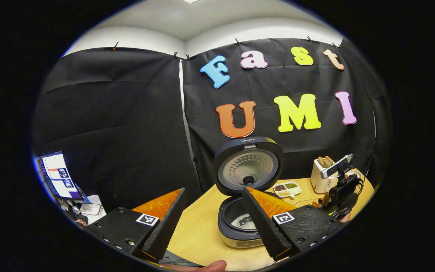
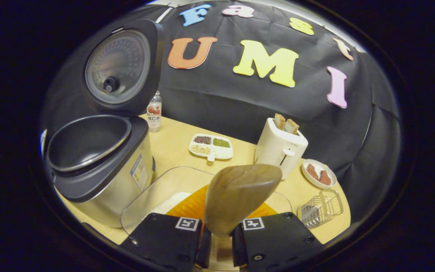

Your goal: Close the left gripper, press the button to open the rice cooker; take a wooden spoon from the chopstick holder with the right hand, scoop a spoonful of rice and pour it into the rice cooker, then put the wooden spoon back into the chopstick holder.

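A black-draped booth wall backs a pale wooden table (image 2: 172, 143), with the rice cooker (image 2: 100, 166) as the fixed point of the scene. In the left gripper view, a monitor and papers (image 1: 60, 175) sit far to the left of the cooker, off the table. The left gripper (image 1: 212, 223) hovers in front of the cooker with its fingers spread wide apart and nothing between them. The cooker's lid (image 1: 247, 166) stands upright and open, and white rice (image 1: 246, 222) lies in the bottom of the inner pot. Just right of the cooker rests a divided dish of grains (image 1: 287, 189), then a white toaster (image 1: 321, 177) with bread in its slots.

In the right gripper view, a small bottle (image 2: 154, 111) stands behind the cooker, by the wall. The right gripper (image 2: 217, 236) is clamped on the wooden spoon (image 2: 238, 196), its bowl rising upright above the fingers, to the right of the cooker. Below the spoon sits a clear container (image 2: 157, 189) holding white rice, just beside the cooker's base. Farther right of the cooker come the toaster, a small plate (image 2: 318, 173) with two brownish pieces, and a wire rack (image 2: 321, 209) near the table edge.
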Motion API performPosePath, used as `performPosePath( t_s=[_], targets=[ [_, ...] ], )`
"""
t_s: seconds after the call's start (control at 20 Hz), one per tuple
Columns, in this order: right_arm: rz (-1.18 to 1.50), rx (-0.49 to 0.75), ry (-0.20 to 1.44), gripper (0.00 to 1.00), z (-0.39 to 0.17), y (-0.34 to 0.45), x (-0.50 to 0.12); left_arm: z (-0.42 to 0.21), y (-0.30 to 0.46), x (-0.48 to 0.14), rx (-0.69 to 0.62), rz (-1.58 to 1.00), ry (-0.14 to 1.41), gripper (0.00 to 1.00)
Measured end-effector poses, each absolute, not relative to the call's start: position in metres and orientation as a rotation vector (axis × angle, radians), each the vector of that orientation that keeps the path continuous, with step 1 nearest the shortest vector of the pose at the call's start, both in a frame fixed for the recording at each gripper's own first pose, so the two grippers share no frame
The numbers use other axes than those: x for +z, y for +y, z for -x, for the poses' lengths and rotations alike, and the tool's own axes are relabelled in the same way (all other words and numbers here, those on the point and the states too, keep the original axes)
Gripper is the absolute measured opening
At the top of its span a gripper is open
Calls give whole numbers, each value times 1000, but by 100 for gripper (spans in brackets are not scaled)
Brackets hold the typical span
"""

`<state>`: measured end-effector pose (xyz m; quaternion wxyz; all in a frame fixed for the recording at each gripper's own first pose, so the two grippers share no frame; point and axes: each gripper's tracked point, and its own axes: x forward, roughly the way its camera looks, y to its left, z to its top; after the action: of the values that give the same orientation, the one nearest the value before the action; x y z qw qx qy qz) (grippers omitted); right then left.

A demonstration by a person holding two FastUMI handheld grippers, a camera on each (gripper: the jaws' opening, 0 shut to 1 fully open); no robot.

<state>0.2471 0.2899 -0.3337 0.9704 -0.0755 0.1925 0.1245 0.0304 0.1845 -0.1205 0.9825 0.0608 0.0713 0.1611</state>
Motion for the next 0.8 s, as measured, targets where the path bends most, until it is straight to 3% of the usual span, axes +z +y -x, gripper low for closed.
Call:
performPosePath(
  t_s=[0.25,0.3,0.45,0.8],
  targets=[
    [-48,280,432,28,-247,303,-337,-31,189,-120,329,-125,146,94],
    [-113,297,446,24,-247,308,-337,-31,190,-121,331,-125,149,94],
    [-274,286,470,34,-249,305,-338,-32,191,-121,334,-127,152,94],
    [-691,270,540,34,-254,295,-342,-34,191,-116,329,-133,146,94]
  ],
)
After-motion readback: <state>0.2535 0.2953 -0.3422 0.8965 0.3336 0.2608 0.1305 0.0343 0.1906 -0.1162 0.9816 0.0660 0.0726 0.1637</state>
